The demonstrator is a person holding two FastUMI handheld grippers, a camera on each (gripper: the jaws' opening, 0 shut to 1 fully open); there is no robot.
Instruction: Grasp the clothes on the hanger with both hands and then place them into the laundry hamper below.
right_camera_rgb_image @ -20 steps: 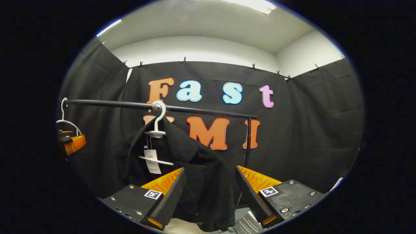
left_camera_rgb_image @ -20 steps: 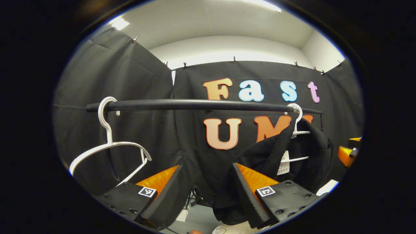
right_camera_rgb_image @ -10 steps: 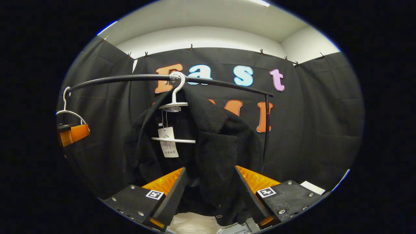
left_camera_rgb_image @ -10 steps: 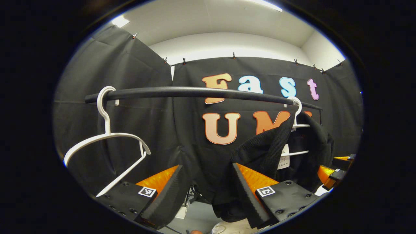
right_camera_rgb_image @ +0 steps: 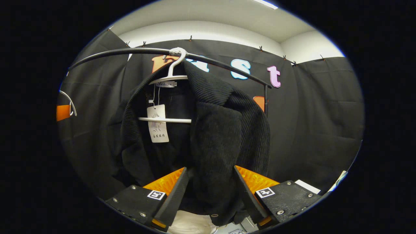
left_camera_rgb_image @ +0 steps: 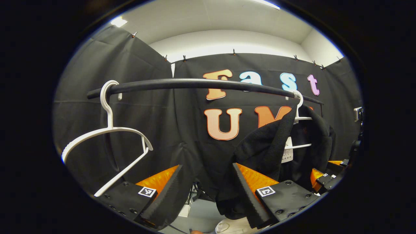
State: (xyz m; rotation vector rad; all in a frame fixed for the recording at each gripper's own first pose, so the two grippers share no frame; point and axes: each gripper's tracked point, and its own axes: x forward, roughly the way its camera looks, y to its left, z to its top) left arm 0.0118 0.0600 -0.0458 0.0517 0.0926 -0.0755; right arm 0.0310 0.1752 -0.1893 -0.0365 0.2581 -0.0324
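Both grippers agape — right gripper (right_camera_rgb_image: 209, 190) straddles black coat (right_camera_rgb_image: 214, 130) (on hanger (right_camera_rgb_image: 169, 78)).

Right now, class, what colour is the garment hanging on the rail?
Black garment, clearest in the right gripper view.

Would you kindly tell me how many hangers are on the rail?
2: a bare white hanger at the left end of the rail, and another hanger farther right carrying the black jacket.

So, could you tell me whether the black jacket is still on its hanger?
Yes: the black jacket drapes over the white hanger, hooked on the rail.
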